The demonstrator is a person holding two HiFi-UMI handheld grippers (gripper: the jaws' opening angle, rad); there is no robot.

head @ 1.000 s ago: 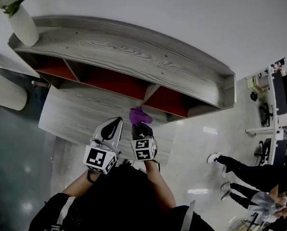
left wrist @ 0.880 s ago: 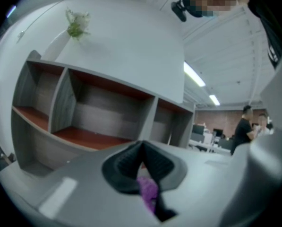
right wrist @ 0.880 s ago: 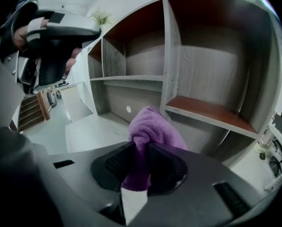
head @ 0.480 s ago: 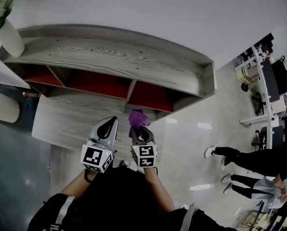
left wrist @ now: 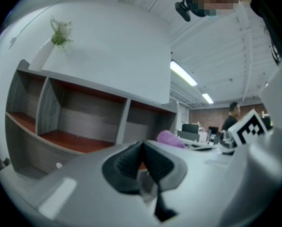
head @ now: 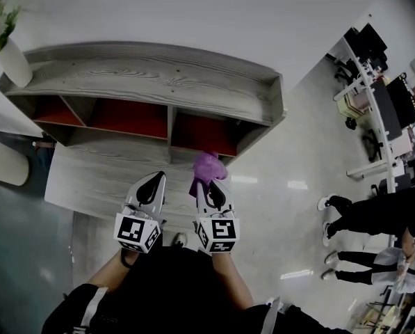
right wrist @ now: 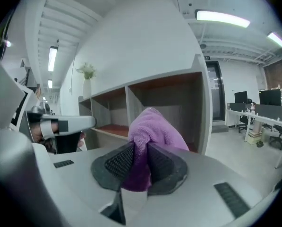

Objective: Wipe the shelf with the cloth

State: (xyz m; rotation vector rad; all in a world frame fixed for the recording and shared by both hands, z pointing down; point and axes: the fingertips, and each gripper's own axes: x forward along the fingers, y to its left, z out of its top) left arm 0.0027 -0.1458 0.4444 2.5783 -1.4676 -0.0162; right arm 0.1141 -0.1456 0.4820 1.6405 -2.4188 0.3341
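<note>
A grey wood-grain shelf (head: pixel 144 72) with red-floored compartments stands against the white wall. A bunched purple cloth (head: pixel 208 167) is pinched in my right gripper (head: pixel 212 188), which hangs in front of the rightmost compartment (head: pixel 204 133); the cloth (right wrist: pixel 152 131) sticks out between its dark pads. My left gripper (head: pixel 149 188) is beside it to the left, over the lower grey ledge (head: pixel 89 179), jaws shut with nothing between them (left wrist: pixel 141 162). In the left gripper view the purple cloth (left wrist: pixel 170 138) shows to the right and the shelf (left wrist: pixel 84 122) lies ahead.
A white vase with a green plant (head: pixel 9 47) stands on the shelf's top at the far left. A person (head: pixel 374 218) in dark clothes stands on the glossy floor to the right. Desks and office chairs (head: pixel 381 89) fill the far right.
The view has shifted rightward, so the shelf sits further left. Both grippers stay side by side; the right one with the cloth now lies nearer the shelf's right end.
</note>
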